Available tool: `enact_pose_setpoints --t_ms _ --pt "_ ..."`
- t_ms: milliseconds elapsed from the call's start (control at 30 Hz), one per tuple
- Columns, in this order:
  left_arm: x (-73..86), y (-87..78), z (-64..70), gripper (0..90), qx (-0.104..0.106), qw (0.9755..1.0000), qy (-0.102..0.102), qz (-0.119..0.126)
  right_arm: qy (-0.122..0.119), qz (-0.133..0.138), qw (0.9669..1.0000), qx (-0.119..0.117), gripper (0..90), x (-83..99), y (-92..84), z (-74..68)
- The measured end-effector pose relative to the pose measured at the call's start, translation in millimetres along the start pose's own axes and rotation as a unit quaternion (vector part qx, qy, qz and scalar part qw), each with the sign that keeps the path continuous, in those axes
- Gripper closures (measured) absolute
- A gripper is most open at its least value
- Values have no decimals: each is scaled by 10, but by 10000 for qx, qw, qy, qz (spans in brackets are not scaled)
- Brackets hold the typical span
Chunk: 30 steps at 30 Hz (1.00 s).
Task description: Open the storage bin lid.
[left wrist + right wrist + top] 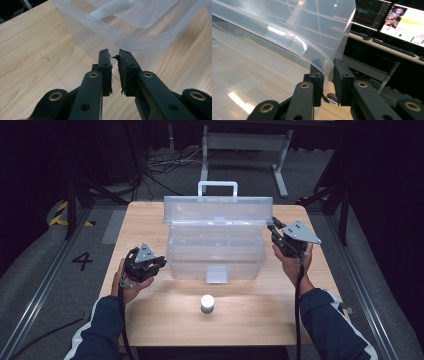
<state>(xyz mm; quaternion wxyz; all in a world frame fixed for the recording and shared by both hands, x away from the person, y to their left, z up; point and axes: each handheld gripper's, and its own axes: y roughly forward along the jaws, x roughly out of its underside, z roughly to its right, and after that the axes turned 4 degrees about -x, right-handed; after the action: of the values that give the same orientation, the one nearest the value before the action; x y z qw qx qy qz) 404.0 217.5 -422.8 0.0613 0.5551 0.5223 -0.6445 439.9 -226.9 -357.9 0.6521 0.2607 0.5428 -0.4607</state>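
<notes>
Left gripper (156,263) first, from the high view: parked just off the left front corner of the clear box (215,262), out of the way, with right gripper (274,229) up at the right end of the upright lid (217,210), probably to steady or swing it, and small white-capped jar (207,303) waiting in front of the box. Over to the left gripper view: jaws all but pressed together on nothing, aimed at the box rim. Right gripper view to finish: jaws pinching the lid's corner edge, seemingly keeping the box open for the jar.
</notes>
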Motion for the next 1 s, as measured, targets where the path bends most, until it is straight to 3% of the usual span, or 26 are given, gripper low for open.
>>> enact_pose_setpoints --t_ms 67,233,433,500,567,700,833,1000 --pt "1 2 4 797 35 10000 -15 13 -53 -12 9999 98 803 -6 22 -1" --pt "-1 -63 1 785 18 10000 40 87 74 -8 9995 313 818 -24 89 -3" --pt "-16 -331 -37 774 73 9977 -162 660 193 -32 9983 549 834 -103 160 -14" --pt "-34 -371 -14 774 42 9971 -143 751 217 -48 9981 582 837 -119 170 -13" --pt "-72 -401 36 752 162 9961 -50 872 218 -98 9976 653 841 -151 193 -14" --pt "-119 -352 172 688 363 9957 249 816 198 -188 9967 761 846 -209 234 -7" --pt "-131 -276 226 600 458 9959 340 697 135 -278 9965 782 852 -258 271 20" --pt "-157 -214 266 546 660 9942 482 695 93 -404 9966 707 851 -316 303 63"
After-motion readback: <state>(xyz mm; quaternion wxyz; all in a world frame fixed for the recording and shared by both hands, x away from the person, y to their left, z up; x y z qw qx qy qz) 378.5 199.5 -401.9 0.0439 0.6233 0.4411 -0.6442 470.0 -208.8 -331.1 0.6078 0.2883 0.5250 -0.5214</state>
